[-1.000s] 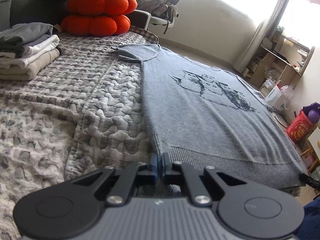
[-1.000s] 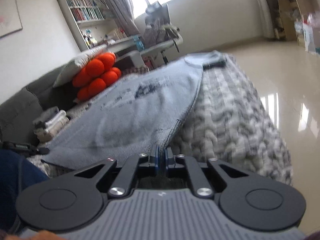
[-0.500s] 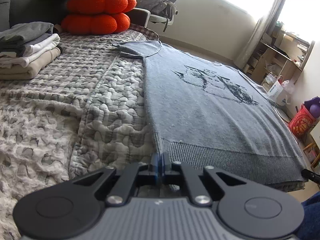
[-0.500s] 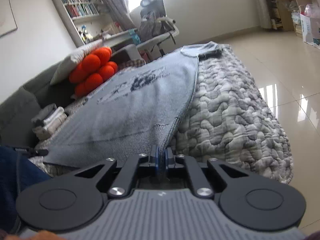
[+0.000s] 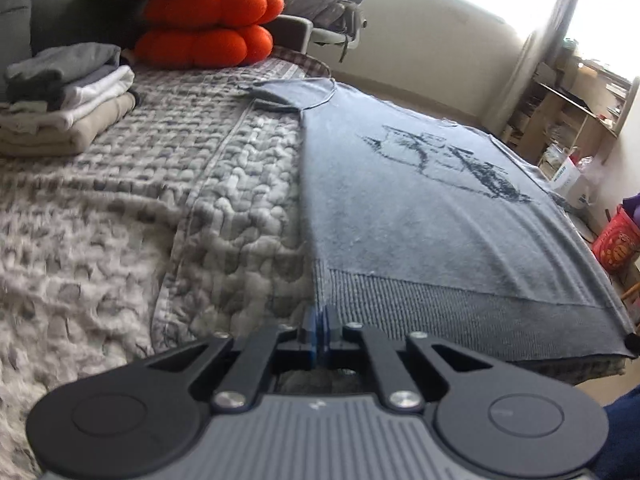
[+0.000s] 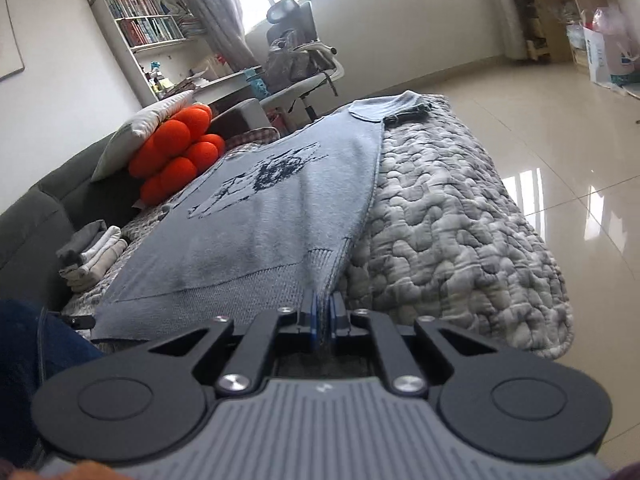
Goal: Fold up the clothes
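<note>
Quilted grey bedspread (image 5: 168,208), grey sweater (image 5: 420,216) spread flat, glossy tiled floor (image 6: 560,128)

Left gripper (image 5: 319,322) is clamped on the ribbed hem corner of the grey sweater (image 5: 420,208), which lies flat on the quilted blanket (image 5: 160,200). Folded clothes stack (image 5: 68,96) and orange cushions (image 5: 206,26) sit further back.
</note>
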Demonstrator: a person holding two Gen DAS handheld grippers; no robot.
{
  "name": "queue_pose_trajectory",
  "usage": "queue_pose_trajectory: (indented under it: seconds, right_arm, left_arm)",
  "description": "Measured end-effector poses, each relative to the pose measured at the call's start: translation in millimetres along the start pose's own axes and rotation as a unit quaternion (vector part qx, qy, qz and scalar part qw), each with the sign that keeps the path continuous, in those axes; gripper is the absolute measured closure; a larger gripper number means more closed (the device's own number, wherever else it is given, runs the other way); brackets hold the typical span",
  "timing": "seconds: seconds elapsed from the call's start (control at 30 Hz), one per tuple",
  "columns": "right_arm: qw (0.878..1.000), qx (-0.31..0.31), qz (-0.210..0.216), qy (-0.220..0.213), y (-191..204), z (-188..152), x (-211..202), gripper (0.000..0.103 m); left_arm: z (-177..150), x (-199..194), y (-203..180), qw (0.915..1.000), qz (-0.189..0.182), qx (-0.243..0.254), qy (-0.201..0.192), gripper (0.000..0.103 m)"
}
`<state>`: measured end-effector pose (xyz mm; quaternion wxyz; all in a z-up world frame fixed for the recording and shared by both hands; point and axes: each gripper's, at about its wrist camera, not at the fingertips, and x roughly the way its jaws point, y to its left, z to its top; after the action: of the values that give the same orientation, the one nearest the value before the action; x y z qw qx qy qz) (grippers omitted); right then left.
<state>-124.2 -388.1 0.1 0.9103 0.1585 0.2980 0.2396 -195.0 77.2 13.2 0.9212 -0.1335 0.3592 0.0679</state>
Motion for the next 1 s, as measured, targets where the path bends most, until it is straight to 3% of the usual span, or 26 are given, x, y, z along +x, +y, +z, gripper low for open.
queue_pose_trajectory:
  seconds: [0.13,0.23,0.3,0.4,0.47,0.63,0.77,0.9,1.0]
  right_arm:
    - [0.998,-0.021,-0.051,0.005,2.0,6.7,8.4,0.093]
    - [0.997,-0.022,-0.071,-0.015,-3.3,12.3,4.6,0.090]
    - [0.996,-0.029,-0.076,-0.025,-6.2,17.2,-0.1,0.090]
    - [0.993,-0.048,-0.094,-0.047,-8.7,34.6,-9.5,0.090]
    - [0.990,-0.058,-0.104,-0.072,-10.8,53.3,-19.2,0.090]
    - [0.981,-0.088,-0.110,-0.131,-7.5,115.2,-38.8,0.089]
    - [0.980,-0.070,-0.101,-0.156,-18.8,152.2,-53.9,0.089]
    - [0.987,-0.089,-0.084,-0.101,-43.2,161.2,-60.6,0.084]
    - [0.977,-0.193,-0.092,-0.007,-53.5,148.5,-56.4,0.078]
  left_arm:
    - [4.0,0.9,-5.2,0.9999,0.010,0.009,-0.002,0.100]
    - [3.4,1.1,-1.1,0.9999,0.015,0.000,0.002,0.097]
    - [2.6,0.5,5.4,0.9998,0.008,-0.012,0.012,0.093]
    - [4.0,-2.1,12.8,0.9996,0.011,-0.021,0.014,0.077]
    - [8.3,-6.0,15.2,0.9996,0.014,-0.023,0.005,0.065]
    - [19.7,-11.8,14.1,0.9996,0.005,-0.025,-0.014,0.056]
    - [26.7,-9.2,9.8,0.9995,-0.001,-0.026,-0.018,0.050]
    - [35.1,-4.0,3.5,0.9996,0.007,-0.011,-0.025,0.044]
    - [43.7,2.8,-1.1,0.9993,0.016,0.011,-0.031,0.043]
